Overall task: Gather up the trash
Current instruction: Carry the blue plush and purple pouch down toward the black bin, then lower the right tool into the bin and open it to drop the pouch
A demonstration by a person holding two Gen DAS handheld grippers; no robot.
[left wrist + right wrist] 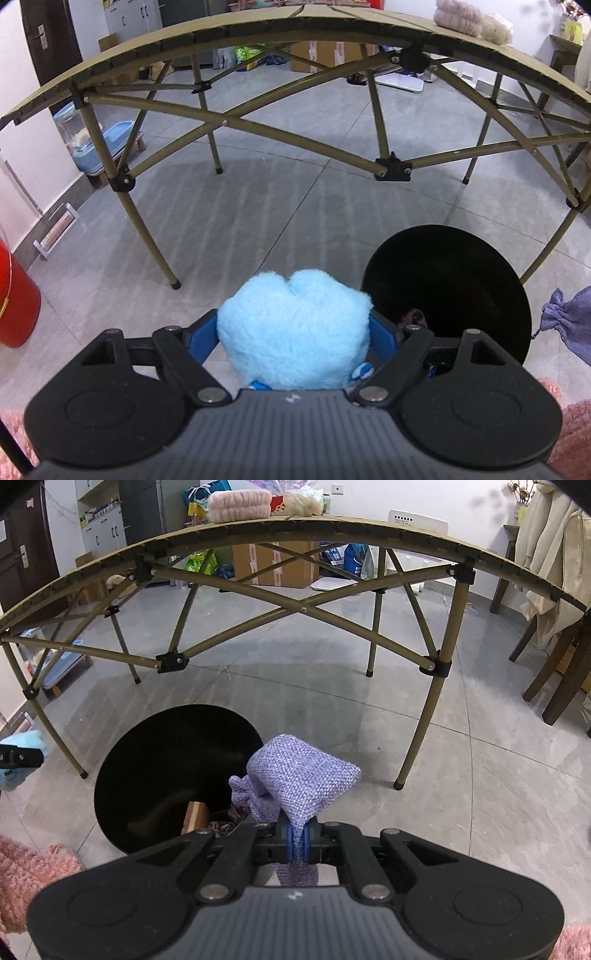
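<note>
- Plush (pixel 295 332): light blue
- Pouch (pixel 299 779): purple weave
- Bin (pixel 162 760): black
- Desk (pixel 258 27): olive-tan slats
- Floor (pixel 258 221): grey tiles
- Sleeves (pixel 29 878): pink, fuzzy

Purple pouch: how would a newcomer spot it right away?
Find the folding table, then the black bin on the floor before it. By the bin's rim, the right gripper pinches the purple pouch: woven cloth, gathered neck, unlike the fluffy blue plush.

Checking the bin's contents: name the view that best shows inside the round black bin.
Right wrist view: the round black bin lies open to it, with items at the bottom. In the left wrist view the bin is partly hidden by the left gripper.
</note>
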